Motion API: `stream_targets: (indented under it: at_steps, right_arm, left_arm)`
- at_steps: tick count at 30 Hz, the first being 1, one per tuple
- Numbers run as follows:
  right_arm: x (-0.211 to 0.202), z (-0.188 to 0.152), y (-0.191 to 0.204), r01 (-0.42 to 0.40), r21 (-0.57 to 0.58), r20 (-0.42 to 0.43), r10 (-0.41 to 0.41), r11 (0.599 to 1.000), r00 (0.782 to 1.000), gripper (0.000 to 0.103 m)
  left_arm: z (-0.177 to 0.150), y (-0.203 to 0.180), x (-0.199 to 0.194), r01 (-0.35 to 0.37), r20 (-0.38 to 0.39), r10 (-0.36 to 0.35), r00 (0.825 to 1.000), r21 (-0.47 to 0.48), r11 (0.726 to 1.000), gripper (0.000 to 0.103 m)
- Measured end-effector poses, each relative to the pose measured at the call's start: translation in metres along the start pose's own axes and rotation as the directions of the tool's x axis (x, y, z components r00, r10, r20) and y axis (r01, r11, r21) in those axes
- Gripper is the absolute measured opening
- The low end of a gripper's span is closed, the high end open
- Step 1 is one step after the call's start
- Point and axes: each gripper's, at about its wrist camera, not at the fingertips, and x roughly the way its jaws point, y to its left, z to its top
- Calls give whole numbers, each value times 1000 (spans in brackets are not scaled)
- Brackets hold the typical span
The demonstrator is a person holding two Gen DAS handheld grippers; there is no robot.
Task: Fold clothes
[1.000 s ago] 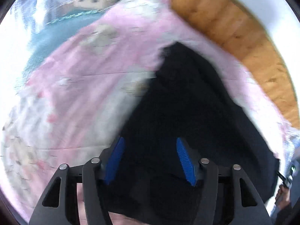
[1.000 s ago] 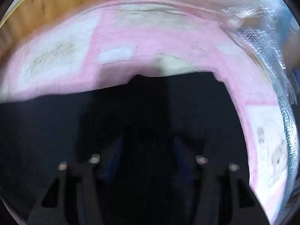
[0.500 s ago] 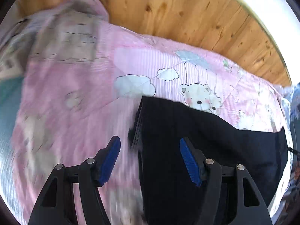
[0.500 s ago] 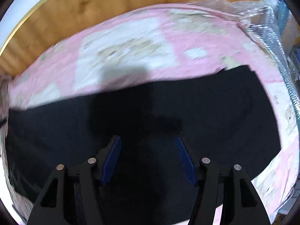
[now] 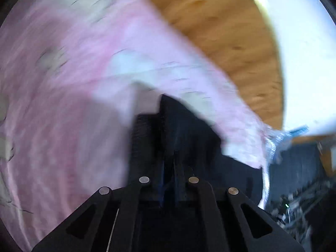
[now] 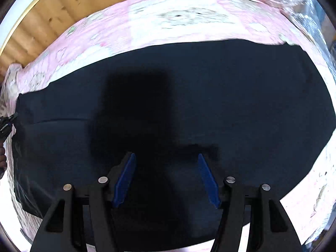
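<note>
While the left-wrist view was smeared by motion, the left tongs [image 5: 168, 168] read as pressed together on a corner of the dark navy cloth garment [image 6: 189, 105], the fabric bunching up between the two fingers. The garment lay spread flat on a pink cartoon-print bedsheet [image 6: 189, 16], its long axis running left to right across the right-wrist view. Wooden plank paneling [image 6: 52, 21] showed beyond the sheet.

The right tongs [image 6: 166, 176] were spread wide, blue pads [image 6: 125, 180] apart, hovering above the garment's near middle and holding nothing; their shadow fell on the cloth just ahead.

Relation of note: the pinched end was at the garment's left extremity, where a dark tool tip, likely the left tongs, showed at the frame edge; the free right end lay well apart from it and nearer the right tongs.

Judgement: a fold along the long axis would carry the left end toward the right. The right tongs appeared better placed to pin or grip the near edge. Contact height could not be told.
</note>
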Motion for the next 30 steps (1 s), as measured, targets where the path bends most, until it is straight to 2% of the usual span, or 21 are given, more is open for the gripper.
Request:
stream_targets:
  at_steps: [3,5,6,7,8,9,10,12,15,17,18,19,20,22,24,26,27,29,30]
  right_arm:
    - [-12,12,26,-32,-51,28,33,998,999,62]
    - [-16,22,47,-52,-89,38,56,995,998,62]
    - [-16,27,56,-63,-101,40,67,993,997,62]
    - [-16,32,67,-77,-115,43,82,990,996,62]
    - [-17,37,81,-100,-134,45,107,986,993,62]
    - [-17,41,96,-124,-162,49,134,979,990,62]
    - [-19,43,116,-151,-208,55,165,966,985,62]
    - [-19,47,151,-186,-291,58,211,939,976,62]
    - [-9,56,201,-185,-394,60,226,900,972,62]
    - [9,67,220,-164,-416,60,207,895,977,62]
    - [21,72,227,-142,-424,53,181,895,982,62]
    - [41,75,228,-97,-426,30,121,899,992,62]
    - [54,78,230,-64,-433,16,79,899,997,71]
    - [56,79,234,-51,-462,27,72,885,997,73]
    - [45,77,229,-62,-454,36,88,889,995,61]
    - [20,61,218,-95,-448,69,141,889,988,61]
    - [18,47,212,-108,-453,56,149,885,987,61]
    - [19,20,201,-126,-464,20,153,877,988,62]
    - [34,6,198,-118,-477,-27,120,871,992,63]
  left_arm:
    - [-1,1,-9,-8,23,9,1000,-10,1000,24]
    - [1,-8,-11,-14,33,14,999,17,1000,46]
    - [2,-12,-7,-34,19,33,999,39,999,50]
    - [1,-16,-1,-71,5,71,997,70,995,50]
    - [0,-18,5,-141,-2,142,990,105,984,24]
    - [-1,-20,11,-220,-5,223,975,142,965,7]
    - [-3,-17,11,-242,5,244,970,139,960,7]
    - [-7,-11,7,-241,14,240,971,99,966,7]
    - [-10,-11,5,-245,18,244,969,83,966,12]
    - [-12,-17,-7,-291,48,288,956,84,953,20]
    - [-16,-20,-15,-319,70,313,947,84,944,20]
    - [-20,-24,-23,-347,93,339,936,83,934,20]
    - [-29,-29,-35,-356,121,347,930,70,932,20]
    - [-50,-30,-58,-318,127,309,943,55,947,20]
    - [-83,-39,-68,-226,69,221,973,87,970,20]
    - [-117,-43,-73,-162,-2,164,986,131,978,21]
    - [-136,-42,-70,-152,-48,161,986,155,976,21]
    - [-169,-26,-57,-193,-118,214,970,163,968,18]
    - [-183,-17,-57,-152,-104,168,980,143,978,19]
